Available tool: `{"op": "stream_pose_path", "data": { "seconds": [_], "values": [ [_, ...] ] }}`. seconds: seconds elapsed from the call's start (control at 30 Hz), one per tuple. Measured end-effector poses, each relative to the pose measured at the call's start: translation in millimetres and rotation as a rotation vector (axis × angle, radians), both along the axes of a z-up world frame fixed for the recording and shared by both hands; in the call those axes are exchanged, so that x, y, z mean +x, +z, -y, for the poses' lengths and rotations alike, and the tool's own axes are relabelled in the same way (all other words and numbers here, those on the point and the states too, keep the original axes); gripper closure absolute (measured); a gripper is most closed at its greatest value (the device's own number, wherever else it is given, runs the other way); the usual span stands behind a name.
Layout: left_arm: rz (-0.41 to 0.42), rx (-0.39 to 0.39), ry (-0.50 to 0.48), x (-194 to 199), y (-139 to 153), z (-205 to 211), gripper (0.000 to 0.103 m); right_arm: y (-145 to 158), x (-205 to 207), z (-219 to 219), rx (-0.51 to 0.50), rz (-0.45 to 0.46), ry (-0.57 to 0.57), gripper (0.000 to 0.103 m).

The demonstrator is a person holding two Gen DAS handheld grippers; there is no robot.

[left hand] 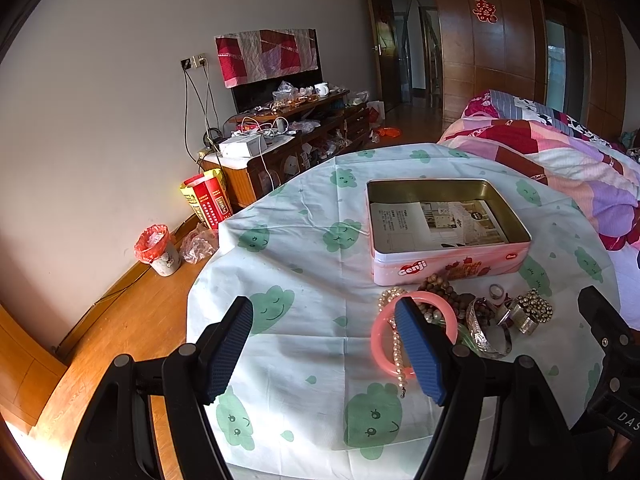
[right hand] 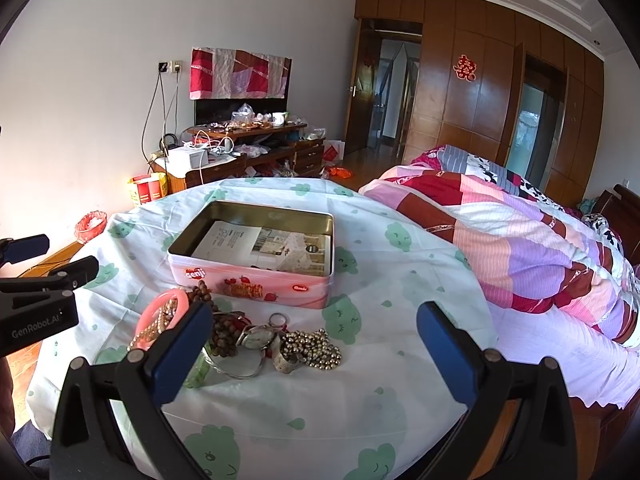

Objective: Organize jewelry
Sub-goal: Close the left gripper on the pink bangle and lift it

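An open pink tin box (left hand: pixel 448 266) (right hand: pixel 256 286) with a leaflet inside stands on the round table. In front of it lies a jewelry pile: a pink bangle (left hand: pixel 380 338) (right hand: pixel 162 306), a pearl string (left hand: pixel 398 364), brown wooden beads (left hand: pixel 442 286) (right hand: pixel 222 332), a silver bracelet (left hand: pixel 486 338) (right hand: pixel 240 372), a ring (left hand: pixel 496 291) (right hand: pixel 278 320) and metal ball beads (left hand: pixel 534 306) (right hand: pixel 316 348). My left gripper (left hand: pixel 326 350) is open, left of the pile. My right gripper (right hand: pixel 316 356) is open, hovering over the pile's near side. Both are empty.
The table wears a white cloth with green prints (left hand: pixel 304 264) (right hand: pixel 380 392). A bed with a patchwork quilt (right hand: pixel 520 240) lies right of it. A cluttered TV cabinet (left hand: pixel 288 136), a red bag (left hand: pixel 206 200) and a small bin (left hand: pixel 160 250) stand by the wall.
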State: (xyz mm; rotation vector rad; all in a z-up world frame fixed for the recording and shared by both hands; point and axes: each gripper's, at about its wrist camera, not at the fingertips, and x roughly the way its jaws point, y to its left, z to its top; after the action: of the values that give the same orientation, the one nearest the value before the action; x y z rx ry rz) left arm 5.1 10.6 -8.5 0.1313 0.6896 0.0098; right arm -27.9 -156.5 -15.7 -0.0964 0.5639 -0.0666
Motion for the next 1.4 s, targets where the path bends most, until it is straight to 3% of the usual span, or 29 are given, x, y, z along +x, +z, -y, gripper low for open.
{"op": "stream_pose_path", "data": {
  "seconds": [0.47,0.87,1.4],
  "values": [
    [-0.024,0.014,0.015,6.1,-9.1,-0.2,0.029,-9.1,-0.8,-0.4,0.004,-0.016,0.004,0.0],
    [-0.139,0.01,0.089,37.1,-57.8,-25.1,0.029,-28.9,12.7,7.4,0.018,-0.086,0.004,0.0],
    [-0.15,-0.011,-0.04,44.8,-72.8,1.7,0.03,-47.7,19.4,10.8,0.007,-0.13,0.001,0.0]
  ]
}}
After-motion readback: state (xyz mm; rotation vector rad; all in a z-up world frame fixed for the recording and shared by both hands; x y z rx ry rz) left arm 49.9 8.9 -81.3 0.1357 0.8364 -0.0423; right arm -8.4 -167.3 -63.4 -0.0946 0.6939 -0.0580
